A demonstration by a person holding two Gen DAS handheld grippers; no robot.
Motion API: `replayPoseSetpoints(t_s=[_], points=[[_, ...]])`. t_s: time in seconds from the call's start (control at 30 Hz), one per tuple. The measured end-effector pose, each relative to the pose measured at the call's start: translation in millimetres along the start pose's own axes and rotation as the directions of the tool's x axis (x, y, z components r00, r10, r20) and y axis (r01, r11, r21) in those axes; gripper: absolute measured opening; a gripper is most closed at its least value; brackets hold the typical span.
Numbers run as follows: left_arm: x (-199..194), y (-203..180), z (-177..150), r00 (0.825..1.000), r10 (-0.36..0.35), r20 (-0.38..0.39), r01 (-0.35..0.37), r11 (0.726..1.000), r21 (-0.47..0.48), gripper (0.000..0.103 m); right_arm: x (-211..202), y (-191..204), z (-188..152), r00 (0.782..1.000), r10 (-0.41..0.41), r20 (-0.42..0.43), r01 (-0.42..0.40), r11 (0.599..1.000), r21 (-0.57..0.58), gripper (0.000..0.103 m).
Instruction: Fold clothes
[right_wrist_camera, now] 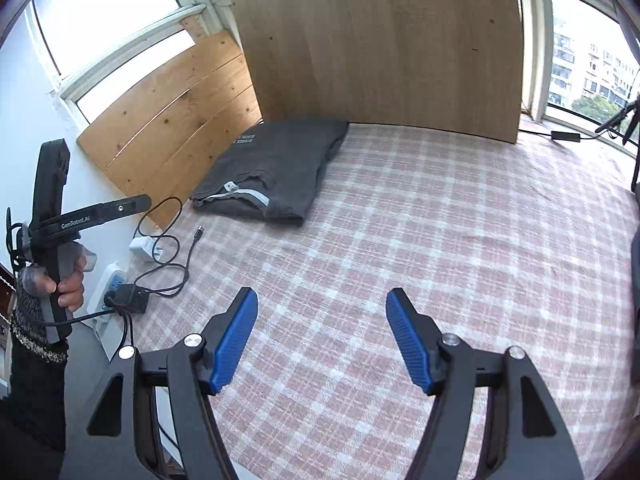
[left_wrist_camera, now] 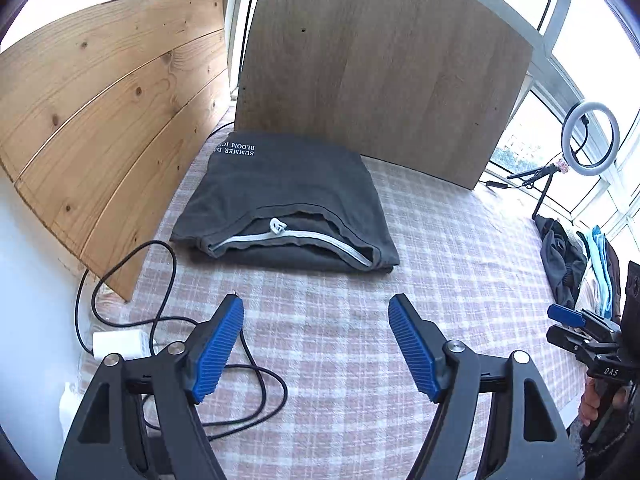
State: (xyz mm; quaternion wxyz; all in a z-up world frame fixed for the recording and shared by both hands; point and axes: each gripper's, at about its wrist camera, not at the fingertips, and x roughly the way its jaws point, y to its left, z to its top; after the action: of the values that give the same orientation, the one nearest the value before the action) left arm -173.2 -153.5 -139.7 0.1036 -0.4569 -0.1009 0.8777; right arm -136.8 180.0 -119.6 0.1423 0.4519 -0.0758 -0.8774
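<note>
Ahead of both tongs, a dark folded garment [left_wrist_camera: 280,200] lies finished on the checked cloth [left_wrist_camera: 440,240] (more clothes [left_wrist_camera: 576,264] wait rightward). Left tongs [left_wrist_camera: 316,344] and right tongs [right_wrist_camera: 322,336] gape, released, empty.

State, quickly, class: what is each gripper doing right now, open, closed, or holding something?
Left gripper: open, holding nothing, above the checked cloth.
Right gripper: open, holding nothing; the folded dark garment lies apart from it.
</note>
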Motion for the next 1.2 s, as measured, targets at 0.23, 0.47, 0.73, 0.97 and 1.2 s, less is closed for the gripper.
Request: replayPoseSetpoints(t_s=[0.23, 0.47, 0.73, 0.97, 1.2], points=[[-21, -45, -55, 0.998, 0.036, -0.06, -0.039, 0.998, -0.049, 0.076, -19, -21, -44, 0.997, -0.065, -0.049, 0.07, 0.993, 0.098, 0.066], [-59, -73, -105, 0.993, 0.111, -0.05, -0.115, 0.988, -0.1, 0.076, -47, -18, -77, 0.998, -0.028, -0.048, 0.032, 0.996, 0.087, 0.066], [-120, -132, -167, 0.992, 0.126, -0.012, -0.127, 0.988, -0.092, 0.076, -112, -21, -146, 0.999, -0.045, 0.0, 0.045, 0.999, 0.013, 0.066], [-164, -179, -214, 0.977, 0.21, 0.028, -0.21, 0.978, -0.015, 0.076, -160, -35, -212, 0.999, -0.049, 0.014, 0.048, 0.998, 0.046, 0.066], [-196, -207, -246, 0.952, 0.284, 0.114, -0.288, 0.957, 0.022, 0.079, -199, -49, -255, 0.997, -0.071, 0.041, 0.067, 0.994, 0.086, 0.066]])
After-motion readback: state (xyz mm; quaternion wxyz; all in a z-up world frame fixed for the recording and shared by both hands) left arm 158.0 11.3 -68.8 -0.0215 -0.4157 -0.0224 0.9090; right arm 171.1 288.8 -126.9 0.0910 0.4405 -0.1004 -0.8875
